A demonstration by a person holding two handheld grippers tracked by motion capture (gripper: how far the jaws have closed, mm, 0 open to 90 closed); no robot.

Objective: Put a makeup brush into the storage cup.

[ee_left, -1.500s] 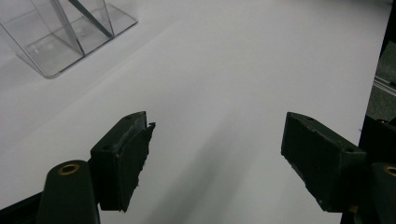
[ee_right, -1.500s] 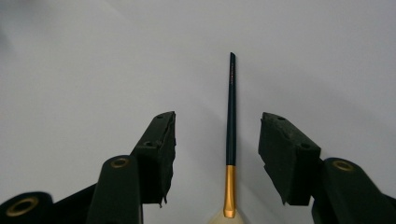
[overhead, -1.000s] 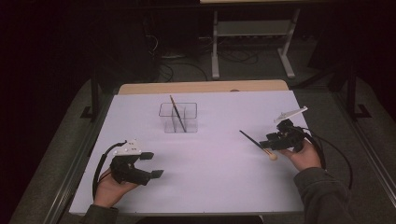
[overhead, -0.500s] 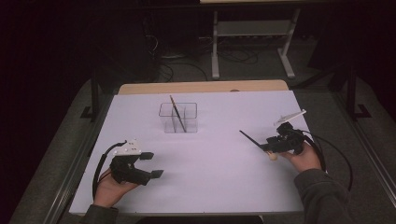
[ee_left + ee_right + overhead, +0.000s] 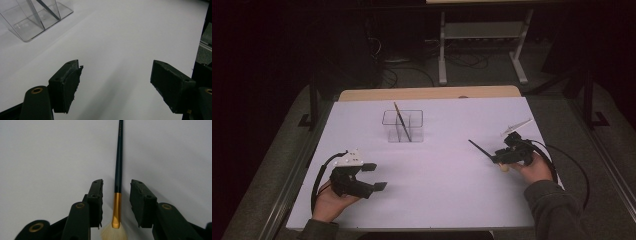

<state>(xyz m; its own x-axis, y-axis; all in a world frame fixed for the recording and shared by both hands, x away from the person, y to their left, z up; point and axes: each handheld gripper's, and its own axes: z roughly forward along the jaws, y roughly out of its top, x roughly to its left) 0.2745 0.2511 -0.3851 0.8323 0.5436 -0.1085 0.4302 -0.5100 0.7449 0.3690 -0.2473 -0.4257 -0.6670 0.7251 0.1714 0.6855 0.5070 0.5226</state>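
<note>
The left gripper (image 5: 371,176) rests on the smooth white table (image 5: 437,200) with blocky black jaws spread wide, nothing between them. Ahead of it stands a clear, square-walled plastic holder (image 5: 402,126), cut off at the edge of its own view, with a thin brush (image 5: 401,121) leaning inside. The right gripper (image 5: 116,201) has just been closing around a brush (image 5: 118,165): slim dark handle, gold ferrule, pale bristles. Its pads stand just beside the ferrule, not pressing.

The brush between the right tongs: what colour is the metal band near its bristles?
Gold, on the brush; clearest in the right gripper view.
</note>
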